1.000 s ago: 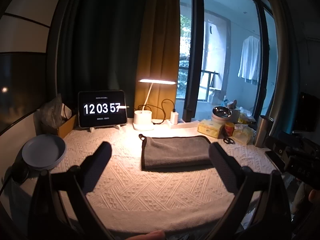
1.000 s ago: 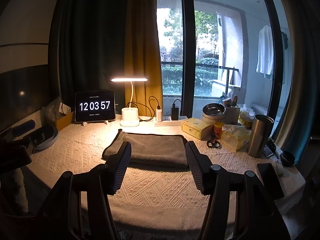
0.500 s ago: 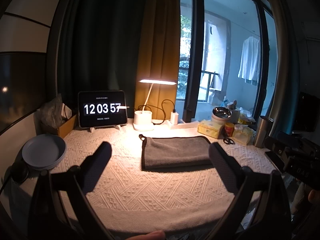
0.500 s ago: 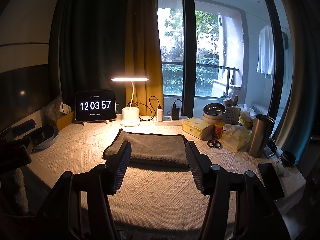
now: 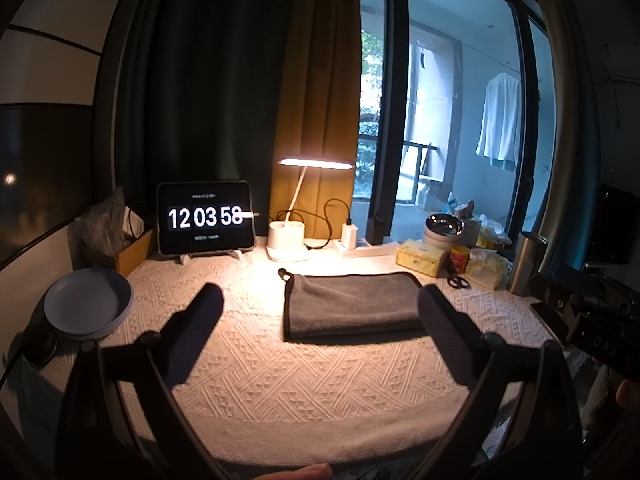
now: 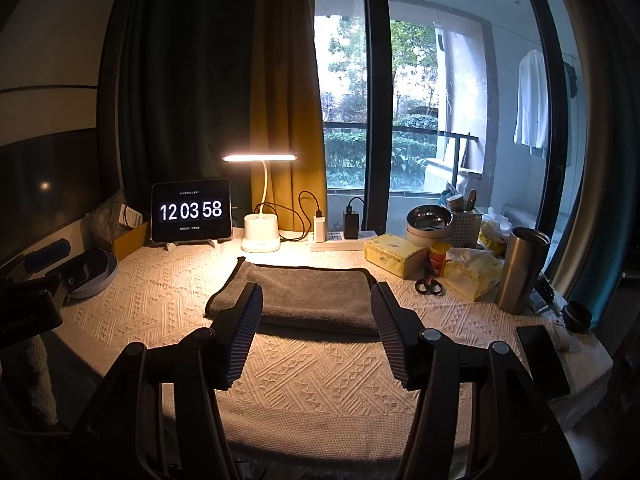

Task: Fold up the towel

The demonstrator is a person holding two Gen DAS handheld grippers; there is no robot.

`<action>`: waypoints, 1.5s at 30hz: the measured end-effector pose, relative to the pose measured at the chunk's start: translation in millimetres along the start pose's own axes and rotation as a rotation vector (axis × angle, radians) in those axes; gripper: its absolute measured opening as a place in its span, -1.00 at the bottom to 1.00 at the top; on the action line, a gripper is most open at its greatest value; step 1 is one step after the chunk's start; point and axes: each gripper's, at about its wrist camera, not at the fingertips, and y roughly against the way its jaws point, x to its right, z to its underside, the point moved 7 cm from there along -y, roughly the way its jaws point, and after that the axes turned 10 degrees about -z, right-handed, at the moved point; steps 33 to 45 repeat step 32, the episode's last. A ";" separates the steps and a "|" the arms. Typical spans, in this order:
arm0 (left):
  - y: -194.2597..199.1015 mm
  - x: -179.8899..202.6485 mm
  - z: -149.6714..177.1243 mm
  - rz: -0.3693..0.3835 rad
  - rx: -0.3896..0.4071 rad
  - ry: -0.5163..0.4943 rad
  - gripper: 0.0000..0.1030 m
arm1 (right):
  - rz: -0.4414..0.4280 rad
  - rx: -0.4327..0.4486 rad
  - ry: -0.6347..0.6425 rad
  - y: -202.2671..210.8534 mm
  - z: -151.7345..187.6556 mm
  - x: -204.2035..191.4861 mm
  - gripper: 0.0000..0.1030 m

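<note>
Nothing shifted but the clock (image 5: 205,218), now 12:03:58; both claws wide open, empty, above lamplit cloth (image 6: 320,376), folded towel (image 6: 308,298).

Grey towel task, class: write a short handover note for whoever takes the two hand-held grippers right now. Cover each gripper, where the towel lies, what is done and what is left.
Left hand-held gripper: open, empty, held short of the towel.
Right hand-held gripper: open, empty, held before the towel's near edge.
Grey towel: lies flat on the white tablecloth in front of the desk lamp, already folded into a neat rectangle, hanging loop at its far left corner.
Done: at least one fold appears made.
Left: probably one more fold; otherwise nothing to grasp yet.
</note>
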 end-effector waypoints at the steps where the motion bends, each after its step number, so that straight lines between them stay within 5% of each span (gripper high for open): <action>1: -0.1 0.1 0.1 0.000 -0.001 0.000 0.91 | 0.000 0.000 0.000 0.0 0.0 0.0 0.15; 45: -6.4 5.4 -2.0 0.008 0.013 -0.014 0.91 | -0.026 0.009 -0.004 -6.7 2.3 -1.3 0.15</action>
